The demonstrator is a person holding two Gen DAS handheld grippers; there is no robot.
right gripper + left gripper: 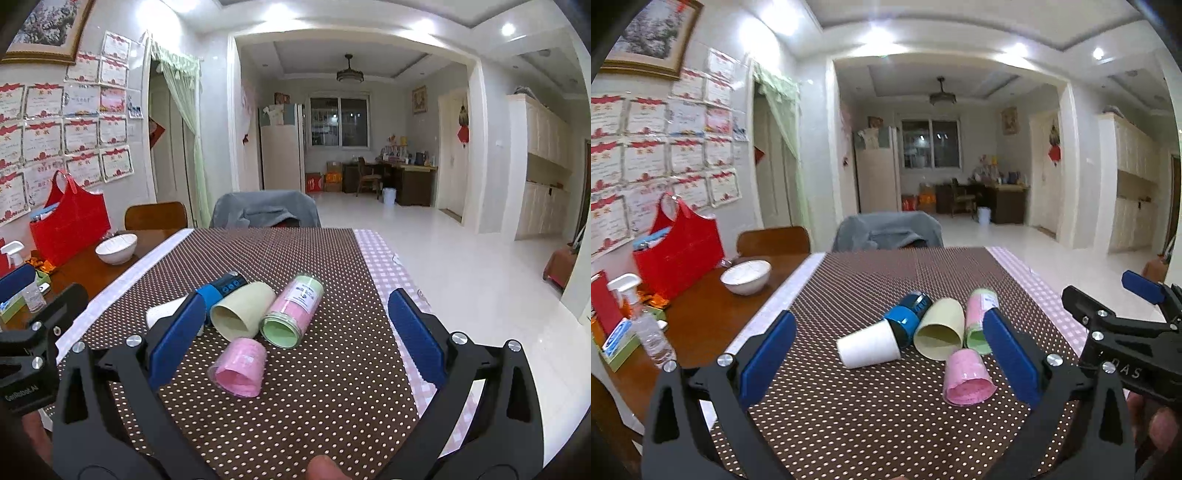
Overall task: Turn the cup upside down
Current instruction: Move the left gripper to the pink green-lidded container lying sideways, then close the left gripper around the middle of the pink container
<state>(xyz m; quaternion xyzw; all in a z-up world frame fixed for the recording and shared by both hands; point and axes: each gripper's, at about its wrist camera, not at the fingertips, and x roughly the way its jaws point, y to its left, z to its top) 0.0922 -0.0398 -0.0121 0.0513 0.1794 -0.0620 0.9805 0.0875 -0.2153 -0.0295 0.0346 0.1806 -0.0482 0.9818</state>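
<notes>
Several cups lie on their sides in a cluster on the brown dotted mat: a white cup, a blue cup, a pale yellow cup, a pink-and-green cup and a small pink cup. My left gripper is open and empty, just short of the cluster. My right gripper is open and empty, also short of the cups; it shows at the right edge of the left wrist view. The right gripper's left finger hides most of the white cup.
A white bowl, a red bag, a water bottle and a spray bottle stand on the wooden table at left. Two chairs stand behind the table. A pink checked cloth lies at the mat's right.
</notes>
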